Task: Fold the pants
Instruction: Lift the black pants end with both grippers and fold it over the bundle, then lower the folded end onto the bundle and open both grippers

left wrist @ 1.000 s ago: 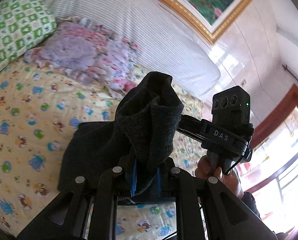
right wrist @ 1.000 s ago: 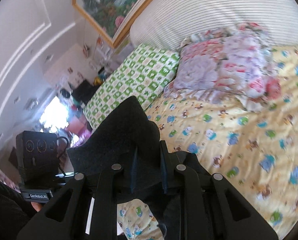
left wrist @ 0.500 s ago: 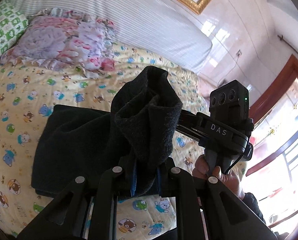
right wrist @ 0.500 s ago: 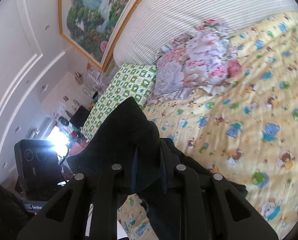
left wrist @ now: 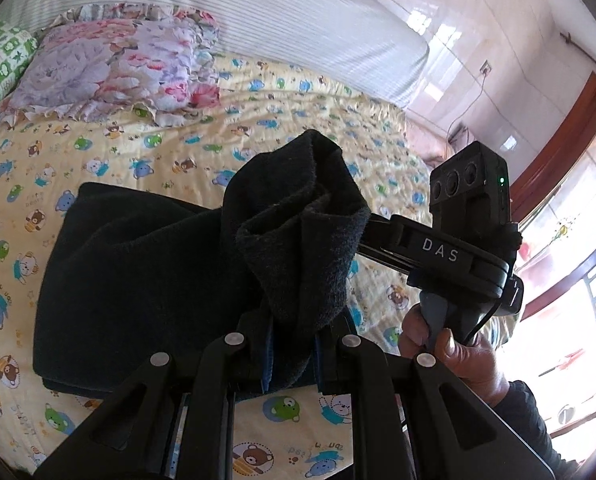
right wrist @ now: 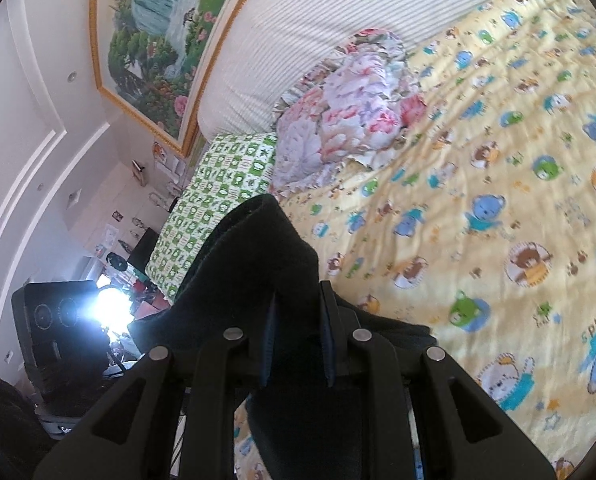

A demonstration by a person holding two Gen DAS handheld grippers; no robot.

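The black fleece pants [left wrist: 138,280] lie partly folded on the yellow bear-print bedsheet [left wrist: 98,152]. My left gripper [left wrist: 292,344] is shut on a bunched end of the pants that stands up between its fingers. My right gripper [right wrist: 296,344] is shut on another end of the pants [right wrist: 258,264], held above the bed. In the left wrist view the right gripper's body [left wrist: 457,248] shows to the right, held by a hand. In the right wrist view the left gripper's body [right wrist: 58,328] shows at lower left.
A floral pillow [left wrist: 110,68] and a green checked pillow [right wrist: 218,192] lie at the head of the bed under a striped headboard [left wrist: 298,12]. A framed painting [right wrist: 150,40] hangs above. A window and wooden frame [left wrist: 577,200] are to the right.
Both grippers have carried the held pants ends forward over the bed toward the pillows. The lying part of the pants now sits nearer, lower in the left wrist view.
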